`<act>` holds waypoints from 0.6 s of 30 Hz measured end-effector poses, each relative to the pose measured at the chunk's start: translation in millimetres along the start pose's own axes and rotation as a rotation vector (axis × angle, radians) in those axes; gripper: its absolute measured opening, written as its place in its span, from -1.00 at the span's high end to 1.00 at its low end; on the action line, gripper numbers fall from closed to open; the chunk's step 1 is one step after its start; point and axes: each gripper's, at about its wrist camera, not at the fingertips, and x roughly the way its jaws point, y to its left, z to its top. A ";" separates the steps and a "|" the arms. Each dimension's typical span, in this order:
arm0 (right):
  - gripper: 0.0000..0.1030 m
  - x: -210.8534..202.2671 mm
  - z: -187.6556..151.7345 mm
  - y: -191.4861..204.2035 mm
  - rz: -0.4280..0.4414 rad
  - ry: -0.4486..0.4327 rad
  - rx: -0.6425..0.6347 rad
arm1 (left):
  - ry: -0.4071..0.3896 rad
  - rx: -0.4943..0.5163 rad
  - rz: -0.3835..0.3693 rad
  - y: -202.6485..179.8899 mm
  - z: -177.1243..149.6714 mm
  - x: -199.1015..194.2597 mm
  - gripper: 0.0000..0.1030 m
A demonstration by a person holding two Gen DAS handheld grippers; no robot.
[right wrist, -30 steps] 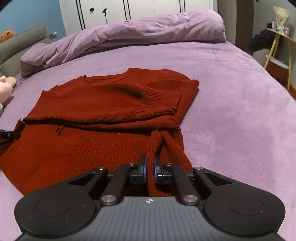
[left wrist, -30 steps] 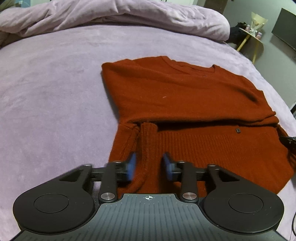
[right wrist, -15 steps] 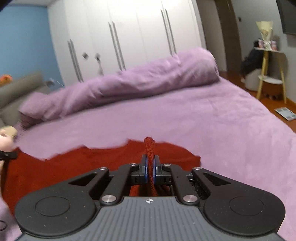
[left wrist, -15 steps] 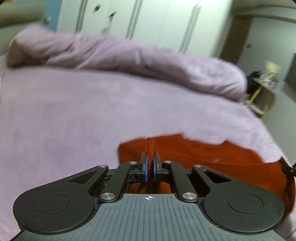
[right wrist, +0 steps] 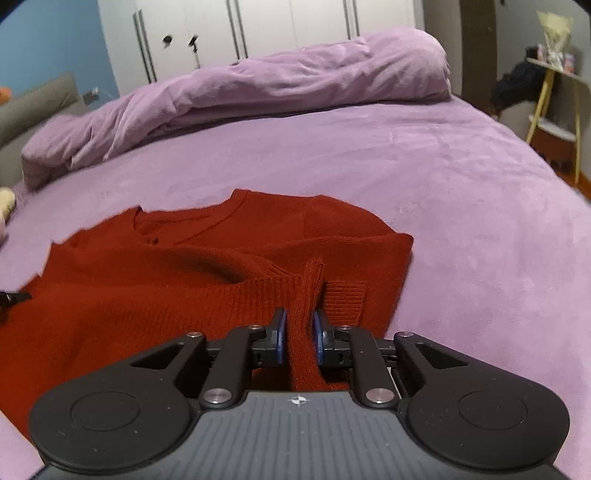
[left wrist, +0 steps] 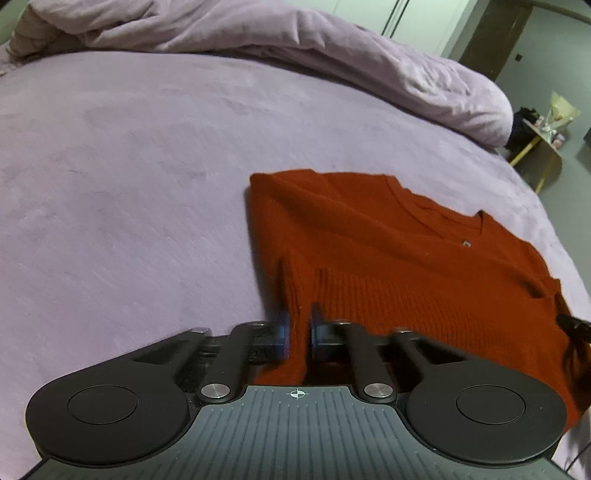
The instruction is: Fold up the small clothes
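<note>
rust-red sweater (left wrist: 388, 251) folded over on the purple bed (left wrist: 129, 166), centre-right of frame, left gripper (left wrist: 297, 328) and right gripper (right wrist: 299, 332) jaws slightly parted around pinched-up hem ridges, rumpled duvet (right wrist: 258, 92) up top

A lilac bed (right wrist: 443, 177) fills most of the right wrist view, with a rumpled duvet (right wrist: 258, 88) heaped across it toward 12 o'clock. White wardrobe doors (right wrist: 280, 29) stand behind at 12, a yellow-legged side table (right wrist: 554, 96) at 2, and a grey headboard (right wrist: 33, 110) at 10.
</note>
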 end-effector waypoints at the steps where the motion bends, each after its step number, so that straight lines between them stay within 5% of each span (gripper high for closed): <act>1: 0.90 -1.8 0.2 4.9 -0.010 -0.010 -0.020 | -0.015 0.020 0.009 -4.2 0.9 -4.2 0.82; 6: 0.92 -31.2 15.4 18.6 -0.045 -0.143 -0.125 | -0.193 0.070 0.018 -24.3 27.7 -46.7 0.83; 11: 0.92 -28.4 58.6 19.5 -0.167 -0.273 -0.073 | -0.347 0.119 0.134 -50.1 73.6 -45.0 0.83; 18: 0.92 37.2 87.0 26.8 -0.275 -0.245 -0.070 | -0.319 0.153 0.287 -70.0 88.1 20.8 0.82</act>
